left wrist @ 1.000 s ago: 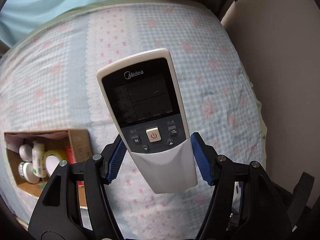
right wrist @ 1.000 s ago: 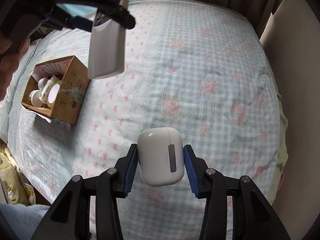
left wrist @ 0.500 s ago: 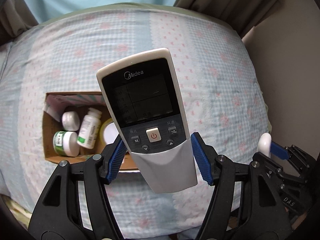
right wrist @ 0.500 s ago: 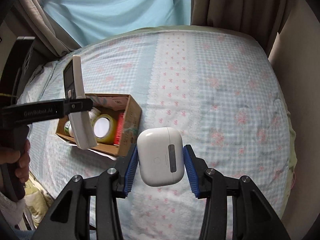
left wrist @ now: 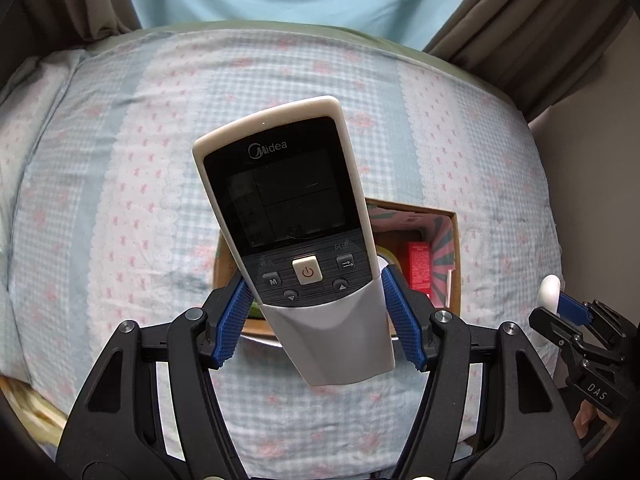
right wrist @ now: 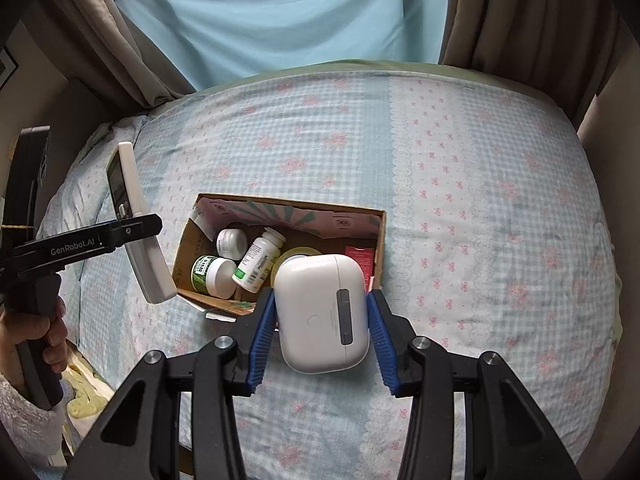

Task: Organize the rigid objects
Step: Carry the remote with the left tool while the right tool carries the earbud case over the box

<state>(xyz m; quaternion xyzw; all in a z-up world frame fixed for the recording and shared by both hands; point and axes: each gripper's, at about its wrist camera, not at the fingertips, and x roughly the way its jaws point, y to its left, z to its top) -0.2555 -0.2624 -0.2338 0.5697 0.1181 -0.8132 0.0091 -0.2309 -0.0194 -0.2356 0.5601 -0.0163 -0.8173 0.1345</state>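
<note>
The left gripper [left wrist: 320,312] has its blue pads closed against the grey lower end of a white remote [left wrist: 292,240], which stands up and leans toward 11 o'clock, screen facing the left wrist camera. Behind the remote, a cardboard box [left wrist: 454,264] lies on the checked bedspread [left wrist: 120,200]; from this view only its right part shows, at about 3 o'clock of the remote, with a red packet [left wrist: 419,268] inside. At 3 o'clock near the frame edge the right gripper [left wrist: 560,308] appears from the side with something white between its pads.

In the right wrist view, the right gripper [right wrist: 320,328] is clamped on a white earbud case [right wrist: 322,312], both blue pads pressing its sides, the case held just above the near right corner of the box [right wrist: 382,240]. The box is open at the top and holds a small white jar [right wrist: 231,243], a green-labelled jar [right wrist: 214,276], a white bottle [right wrist: 260,260] lying on its side, a tape roll [right wrist: 294,254] partly hidden by the case, and the red packet [right wrist: 362,258] against the right wall. At 9 o'clock the left gripper [right wrist: 132,232] holds the remote [right wrist: 136,232] edge-on, over the bedspread [right wrist: 480,240] just left of the box. A hand [right wrist: 42,332] grips its handle at 8 o'clock. Blue curtain [right wrist: 280,12] hangs at 12 o'clock.
</note>
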